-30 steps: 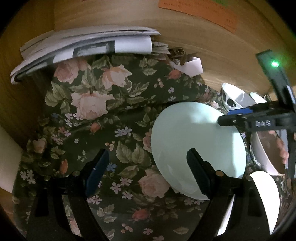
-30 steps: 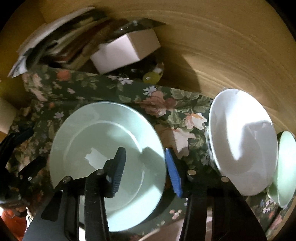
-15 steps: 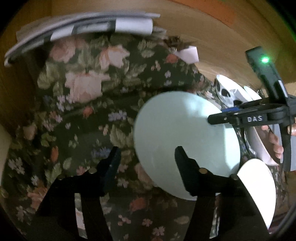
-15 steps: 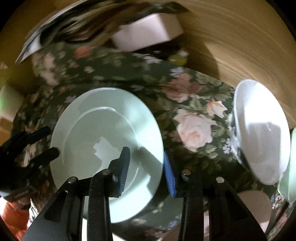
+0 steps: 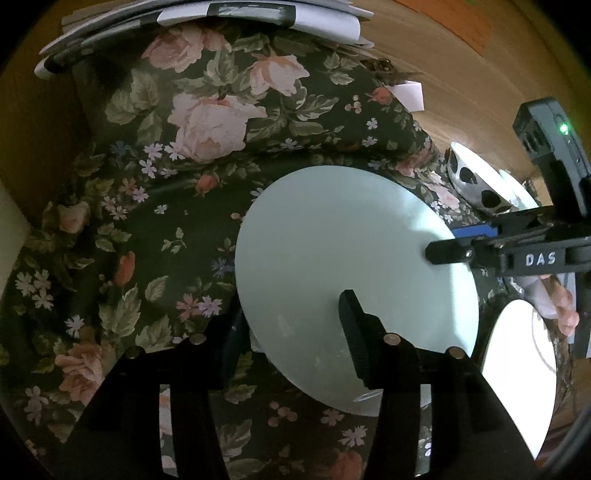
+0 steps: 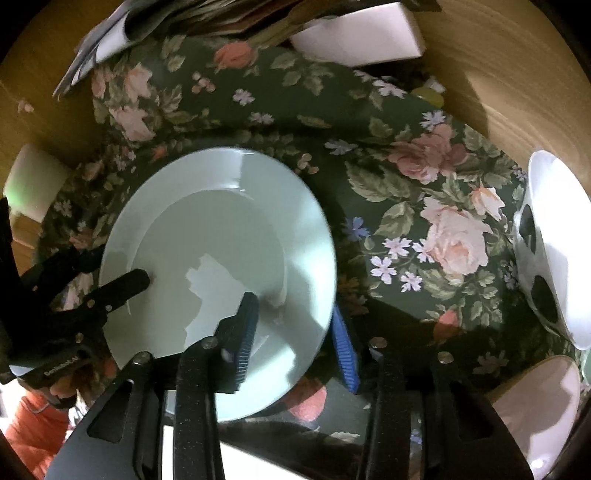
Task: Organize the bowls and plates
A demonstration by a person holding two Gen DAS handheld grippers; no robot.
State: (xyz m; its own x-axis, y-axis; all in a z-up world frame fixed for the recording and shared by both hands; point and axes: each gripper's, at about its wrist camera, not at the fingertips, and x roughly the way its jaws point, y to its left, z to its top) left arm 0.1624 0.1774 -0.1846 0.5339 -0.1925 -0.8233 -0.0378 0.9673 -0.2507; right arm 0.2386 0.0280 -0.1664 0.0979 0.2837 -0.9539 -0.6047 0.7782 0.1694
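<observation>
A pale green plate (image 5: 354,280) is held above the floral cloth, also seen in the right wrist view (image 6: 221,273). My left gripper (image 5: 291,343) has its jaws around the plate's near-left rim, one finger above and one below. My right gripper (image 6: 295,336) is shut on the plate's right rim, and it shows in the left wrist view (image 5: 465,245). A white bowl with black spots (image 6: 554,254) sits at the right, also visible in the left wrist view (image 5: 480,184). A white plate (image 5: 517,376) lies at lower right.
A dark floral tablecloth (image 5: 184,184) covers the wooden table. A stack of papers (image 5: 207,14) lies at the far edge. A white box (image 6: 354,37) and a small green object (image 6: 428,96) sit at the back. A white dish (image 6: 535,402) is at the lower right.
My left gripper has moved right and closed in around the plate's left rim. The right gripper has tightened on the plate's right rim, and the plate has lifted and tilted.
</observation>
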